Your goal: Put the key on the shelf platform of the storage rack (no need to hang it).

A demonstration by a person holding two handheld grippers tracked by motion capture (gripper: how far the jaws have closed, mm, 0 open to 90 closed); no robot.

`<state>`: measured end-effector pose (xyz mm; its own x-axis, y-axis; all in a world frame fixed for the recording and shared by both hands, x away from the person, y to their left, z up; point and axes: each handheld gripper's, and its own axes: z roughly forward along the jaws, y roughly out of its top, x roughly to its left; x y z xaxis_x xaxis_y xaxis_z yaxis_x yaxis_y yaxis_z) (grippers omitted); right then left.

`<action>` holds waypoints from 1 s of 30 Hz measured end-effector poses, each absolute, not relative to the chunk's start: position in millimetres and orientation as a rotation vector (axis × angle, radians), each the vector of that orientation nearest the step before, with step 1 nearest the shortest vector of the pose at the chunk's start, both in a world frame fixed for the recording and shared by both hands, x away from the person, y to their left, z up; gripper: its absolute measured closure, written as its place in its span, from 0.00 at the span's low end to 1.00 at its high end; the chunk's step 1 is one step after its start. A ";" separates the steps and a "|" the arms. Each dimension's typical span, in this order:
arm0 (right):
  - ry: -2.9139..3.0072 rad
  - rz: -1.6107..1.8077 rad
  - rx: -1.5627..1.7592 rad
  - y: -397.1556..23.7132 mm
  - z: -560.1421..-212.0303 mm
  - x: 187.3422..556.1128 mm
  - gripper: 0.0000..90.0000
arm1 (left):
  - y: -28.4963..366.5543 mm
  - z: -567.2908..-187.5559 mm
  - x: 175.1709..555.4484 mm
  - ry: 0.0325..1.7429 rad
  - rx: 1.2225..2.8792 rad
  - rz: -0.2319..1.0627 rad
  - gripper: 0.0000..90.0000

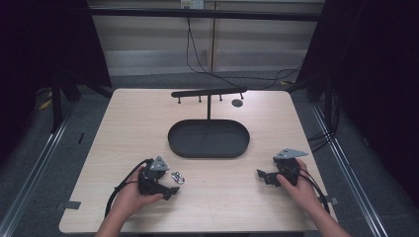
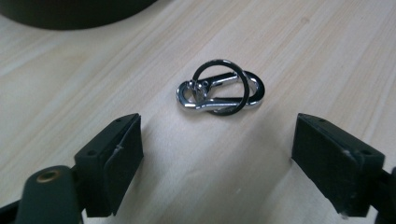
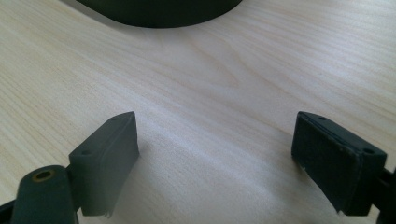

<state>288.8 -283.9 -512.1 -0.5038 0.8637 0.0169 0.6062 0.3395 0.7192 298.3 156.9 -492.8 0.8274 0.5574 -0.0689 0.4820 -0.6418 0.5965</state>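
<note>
While the left gripper (image 1: pixel 170 190) is hovering low over the table (image 1: pixel 99 148) near its front left, its jaws are standing wide apart with nothing between them, and the keyring clasp (image 1: pixel 178 177) is lying flat on the wood just ahead of the tips, apart from both pads.

Item, keyring clasp (image 2: pixel 219 88): a chrome snap hook with a dark split ring threaded through it, lying on bare wood between the gripper and the near rim of the tray (image 1: pixel 207 140). Step judged in hand: the approach to a pick, grip not yet made. The next move is calling for the jaws to advance until the clasp sits between the pads, then close across its narrow width; the piece is thin and flat, so the tips will likely need to come down almost to the surface.

Item, tray and hook stand (image 1: pixel 208 94): standing mid-table behind the clasp, leaving open wood to either side.

Item, right gripper (image 1: pixel 264 176): resting near the front right, well apart from the clasp, jaws likewise spread on nothing, with free table all around and the right edge near.
</note>
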 end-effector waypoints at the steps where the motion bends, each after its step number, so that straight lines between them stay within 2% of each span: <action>1: 2.241 0.964 1.297 -284.0 -512.1 288.8 0.16 | 155.8 -491.1 298.3 0.761 2.407 0.159 0.20; 11: 2.241 0.965 1.295 -284.1 -512.2 288.7 0.16 | 153.2 -473.7 304.7 0.887 2.426 0.067 0.31; 21: 2.241 0.964 1.298 -283.9 -512.2 288.7 0.16 | 141.5 -472.8 310.1 0.934 2.490 0.031 0.35; 30: 2.239 0.964 1.299 -283.8 -512.2 288.5 0.16 | 130.9 -471.3 319.4 0.946 2.528 0.052 0.36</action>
<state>288.5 -283.8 -512.2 -0.5019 0.8648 0.0162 0.6062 0.3383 0.7198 319.4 130.9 -471.3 0.7655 0.6330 -0.1158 0.6166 -0.6702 0.4131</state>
